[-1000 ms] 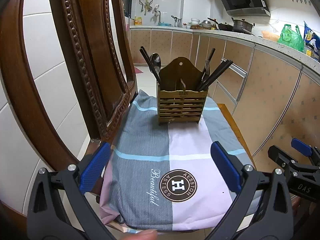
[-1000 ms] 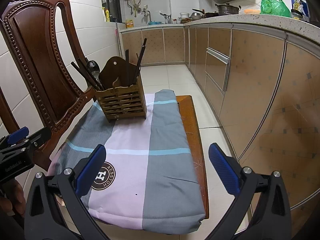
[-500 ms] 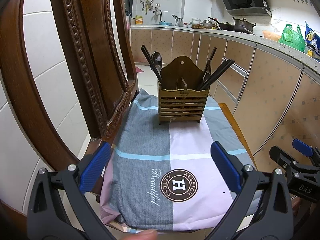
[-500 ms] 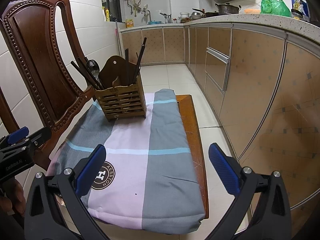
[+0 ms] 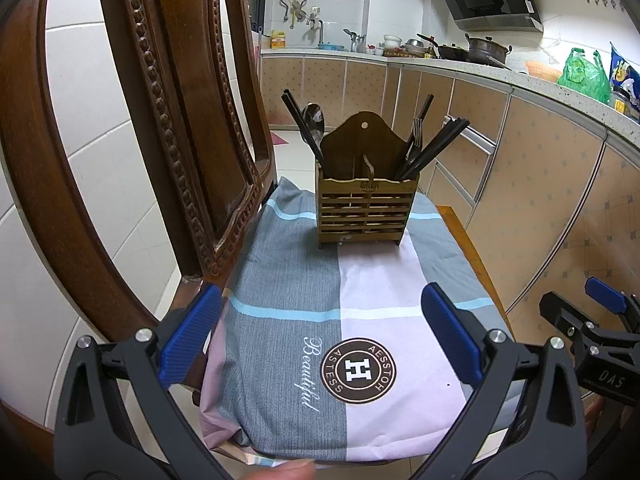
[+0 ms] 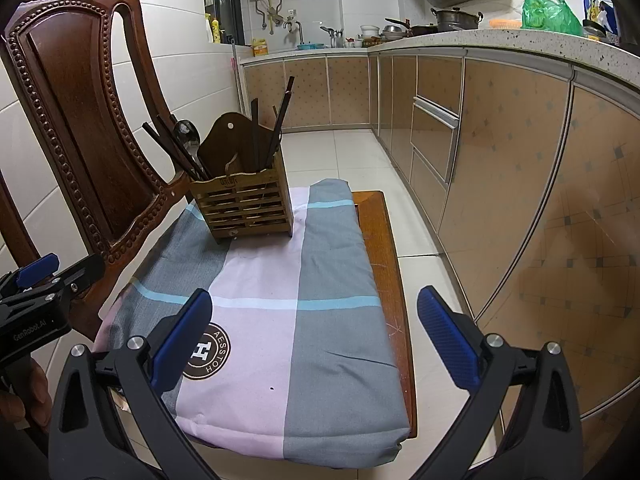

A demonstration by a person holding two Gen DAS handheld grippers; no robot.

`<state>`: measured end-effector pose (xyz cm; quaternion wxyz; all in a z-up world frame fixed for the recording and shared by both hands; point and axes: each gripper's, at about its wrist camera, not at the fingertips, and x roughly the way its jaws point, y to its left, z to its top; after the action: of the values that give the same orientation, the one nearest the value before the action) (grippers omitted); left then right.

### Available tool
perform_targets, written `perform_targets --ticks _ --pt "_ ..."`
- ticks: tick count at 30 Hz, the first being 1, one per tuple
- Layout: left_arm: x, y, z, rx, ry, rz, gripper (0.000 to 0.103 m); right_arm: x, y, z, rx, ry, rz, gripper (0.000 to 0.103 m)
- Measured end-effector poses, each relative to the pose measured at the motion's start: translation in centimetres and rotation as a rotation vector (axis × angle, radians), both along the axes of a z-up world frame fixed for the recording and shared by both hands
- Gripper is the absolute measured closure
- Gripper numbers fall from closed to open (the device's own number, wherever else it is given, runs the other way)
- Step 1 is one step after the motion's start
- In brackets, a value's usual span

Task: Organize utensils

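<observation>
Ahead of both pairs of fingers, a slatted wooden utensil holder (image 5: 366, 210) stands upright on the grey and pink checked cloth (image 5: 296, 280) covering a carved dark wooden chair (image 6: 80, 120). Black chopsticks (image 5: 430, 148) and a metal spoon (image 5: 313, 120) lean inside it. Left gripper (image 5: 322, 340) and right gripper (image 6: 314, 336) both gape wide, holding nothing, well short of the holder.

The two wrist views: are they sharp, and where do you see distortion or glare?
Left wrist view: sharp in the centre, the slatted wooden utensil holder is crisp; the fisheye bends the carved dark wooden chair back and darkens the corners. Right wrist view: equally sharp; the speckled grey countertop edge curves, and the beige cabinet doors carry soft reflections.
</observation>
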<state>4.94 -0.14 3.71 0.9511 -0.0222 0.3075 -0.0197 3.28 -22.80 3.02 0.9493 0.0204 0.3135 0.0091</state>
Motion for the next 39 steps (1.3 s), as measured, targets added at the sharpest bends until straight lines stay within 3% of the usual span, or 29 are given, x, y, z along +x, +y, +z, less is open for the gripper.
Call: perform_targets --ticks 19,26,39 --pt "-0.06 0.06 0.03 0.003 -0.003 -0.001 0.004 0.01 0.18 0.01 -0.004 0.000 0.004 0.003" --pt "-0.21 0.51 0.17 -0.029 -0.018 -0.002 0.004 -0.04 0.24 0.03 -0.008 0.002 0.005 0.003" --pt "-0.47 -0.24 0.18 0.024 -0.021 0.004 0.004 -0.25 0.18 -0.02 -0.009 0.004 0.008 0.003"
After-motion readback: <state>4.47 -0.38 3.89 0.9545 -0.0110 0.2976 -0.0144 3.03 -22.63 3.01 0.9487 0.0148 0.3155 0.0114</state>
